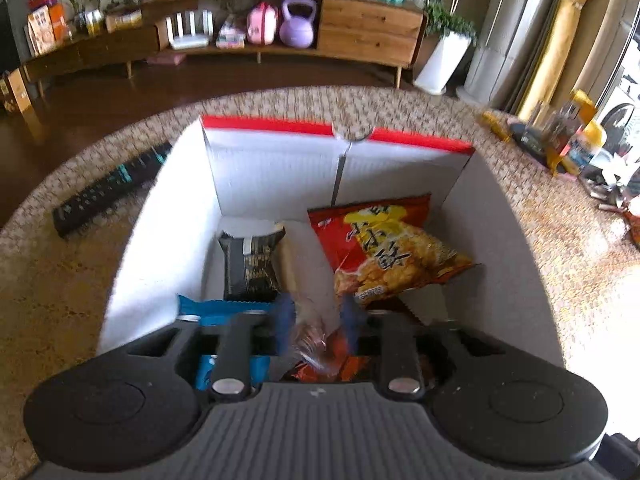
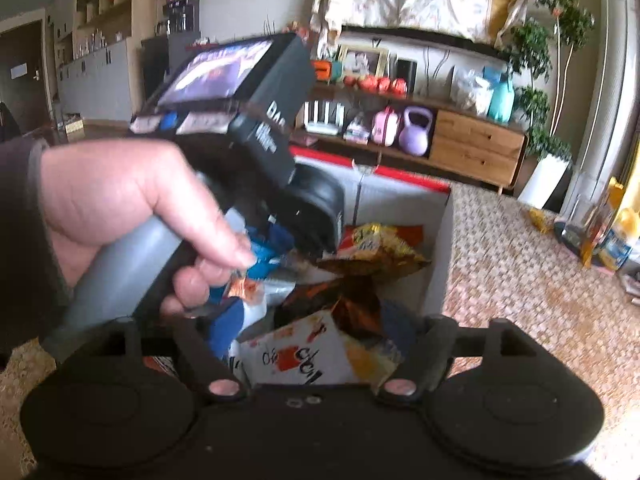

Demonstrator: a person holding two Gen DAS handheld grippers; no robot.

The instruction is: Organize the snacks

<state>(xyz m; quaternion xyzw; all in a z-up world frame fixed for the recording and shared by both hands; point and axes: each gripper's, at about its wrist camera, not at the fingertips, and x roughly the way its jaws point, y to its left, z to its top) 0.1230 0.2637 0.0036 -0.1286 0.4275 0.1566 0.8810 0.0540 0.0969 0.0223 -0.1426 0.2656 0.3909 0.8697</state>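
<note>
A white cardboard box (image 1: 276,168) with a red rim sits on the woven table mat. Inside lie a red-and-yellow chip bag (image 1: 396,252), a black snack packet (image 1: 252,264) and a blue packet (image 1: 216,310). My left gripper (image 1: 316,320) hangs over the box, its blue fingers (image 1: 285,320) shut on a clear-wrapped snack (image 1: 310,332). In the right wrist view my right gripper (image 2: 316,344) is shut on a white-and-orange snack bag (image 2: 312,352) above the box (image 2: 438,248). The left hand and its device (image 2: 224,128) fill the left of that view.
A black remote control (image 1: 108,192) lies on the mat left of the box. Bottles and packets (image 1: 568,140) stand at the table's far right. A wooden sideboard (image 1: 368,32) with a purple kettlebell (image 1: 298,24) runs along the back wall.
</note>
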